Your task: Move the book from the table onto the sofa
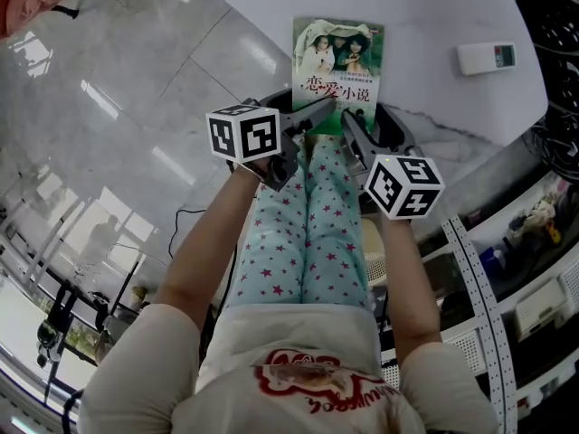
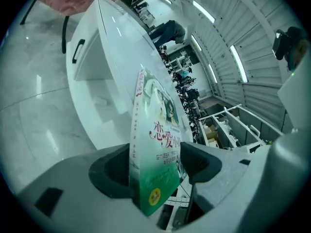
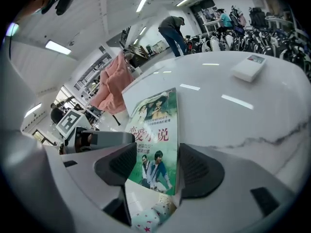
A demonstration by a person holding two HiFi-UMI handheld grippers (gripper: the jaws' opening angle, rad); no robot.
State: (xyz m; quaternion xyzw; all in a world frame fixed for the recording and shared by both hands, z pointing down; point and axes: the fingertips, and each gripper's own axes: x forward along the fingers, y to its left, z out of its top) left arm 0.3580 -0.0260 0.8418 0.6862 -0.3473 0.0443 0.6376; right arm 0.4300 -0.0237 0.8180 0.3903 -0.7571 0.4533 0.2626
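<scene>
Both tongs stand unclenched: left tongs (image 2: 156,164) and right tongs (image 3: 156,166) each have the book's (image 1: 337,61) near short edge between them, its long axis running away across the surface (image 1: 434,7).

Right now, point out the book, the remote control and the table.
book (image 1: 336,61): head view, middle of its cover.
remote control (image 1: 487,58): head view, centre of its white body.
table (image 1: 434,7): head view, bare white top.
</scene>
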